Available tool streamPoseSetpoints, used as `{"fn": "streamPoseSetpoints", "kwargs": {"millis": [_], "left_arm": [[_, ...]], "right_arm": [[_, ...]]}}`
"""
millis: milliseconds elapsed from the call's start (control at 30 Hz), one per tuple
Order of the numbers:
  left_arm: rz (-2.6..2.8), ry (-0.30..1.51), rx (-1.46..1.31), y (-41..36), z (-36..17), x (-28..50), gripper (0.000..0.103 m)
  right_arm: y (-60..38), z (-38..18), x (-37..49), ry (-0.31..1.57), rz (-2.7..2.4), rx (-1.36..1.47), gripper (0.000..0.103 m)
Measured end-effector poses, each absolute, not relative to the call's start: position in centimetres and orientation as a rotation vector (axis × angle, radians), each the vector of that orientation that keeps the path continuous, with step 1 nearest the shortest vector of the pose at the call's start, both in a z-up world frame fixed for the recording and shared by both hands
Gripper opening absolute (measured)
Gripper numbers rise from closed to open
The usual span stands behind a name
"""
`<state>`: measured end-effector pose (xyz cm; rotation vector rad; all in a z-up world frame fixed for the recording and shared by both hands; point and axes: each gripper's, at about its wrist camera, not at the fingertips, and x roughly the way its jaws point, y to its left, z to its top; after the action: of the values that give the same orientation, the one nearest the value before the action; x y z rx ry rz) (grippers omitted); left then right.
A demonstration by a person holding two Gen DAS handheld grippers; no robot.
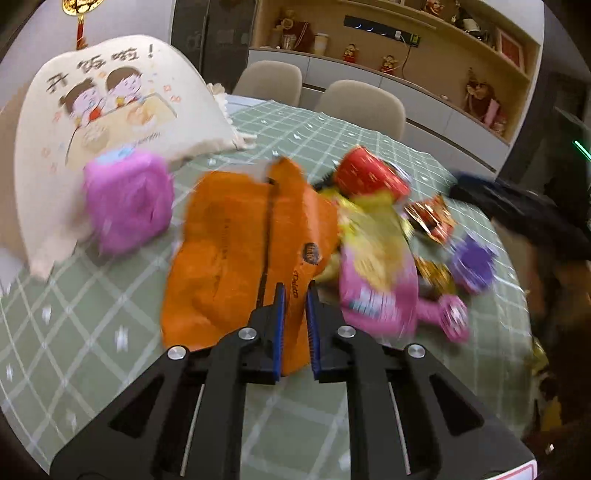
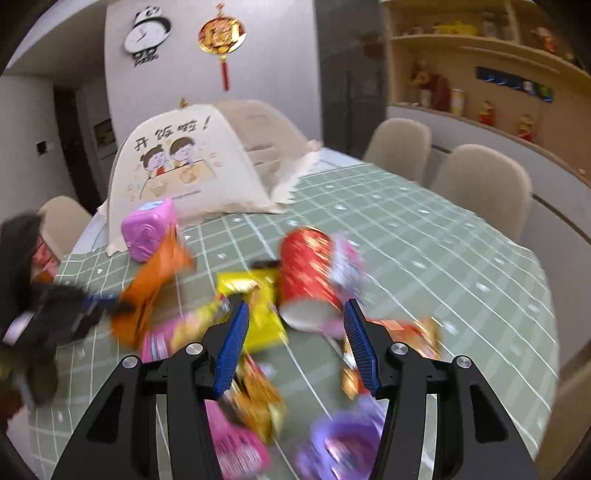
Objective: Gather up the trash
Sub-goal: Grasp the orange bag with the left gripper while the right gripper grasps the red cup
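Left wrist view shows the left claw (image 1: 295,291) clamped on the lower edge of an orange bag (image 1: 236,254), which stands crumpled on the green checked counter (image 1: 92,314); only a thin fold of the bag is between the blue pads. Right wrist view shows the same bag (image 2: 147,295) from the side, with the left claw (image 2: 92,302) dark and blurred at its left.

The right claw (image 2: 295,314) has its jaws wide apart and holds nothing; it hangs above one red paper cup (image 2: 306,277) lying on its side and one yellow wrapper (image 2: 262,306). The near purple wrapper (image 2: 340,443) fills the bottom of this view only.

Both views show one pink box (image 1: 129,203) beside one cream food cover (image 1: 110,103). Two beige chairs (image 1: 269,81) stand behind the counter. The panda clock (image 2: 147,35) shows only in the right view.
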<state>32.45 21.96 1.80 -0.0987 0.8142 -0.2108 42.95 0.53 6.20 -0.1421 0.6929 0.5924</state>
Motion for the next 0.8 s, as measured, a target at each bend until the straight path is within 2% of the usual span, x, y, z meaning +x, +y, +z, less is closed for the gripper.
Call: {"fn": "streamPoseSetpoints", "kwargs": {"millis": [133,167,233,267,300,467,667,800], "left_arm": [[-0.262,0.817,-0.11,22.2,2.2,29.3,0.011],[-0.263,0.81,-0.098,22.2,2.3,28.8,0.014],[-0.274,0.796,-0.08,22.3,2.5,28.2,0.032],[-0.276,0.79,-0.08,22.4,2.5,27.9,0.045],[-0.275,0.782,-0.086,22.7,2.5,27.6,0.049],[-0.224,0.749,-0.113,24.4,2.3,27.0,0.052],[-0.132,0.753,-0.241,27.5,1.3,27.3,0.056],[-0.106,0.773,-0.328,28.5,0.5,27.2,0.061]], "right_arm": [[4.6,5.1,46.4,0.722,0.535,-0.224,0.05],[5.6,4.7,47.3,0.722,0.494,-0.268,0.05],[6.6,3.9,48.3,0.732,0.445,-0.314,0.05],[6.9,3.5,48.8,0.744,0.425,-0.332,0.05],[7.2,2.9,49.3,0.76,0.401,-0.343,0.05],[6.5,2.0,49.7,0.764,0.358,-0.314,0.051],[7.6,0.8,49.0,0.81,0.277,-0.483,0.055],[6.4,2.2,47.4,0.75,0.325,-0.376,0.054]]}}
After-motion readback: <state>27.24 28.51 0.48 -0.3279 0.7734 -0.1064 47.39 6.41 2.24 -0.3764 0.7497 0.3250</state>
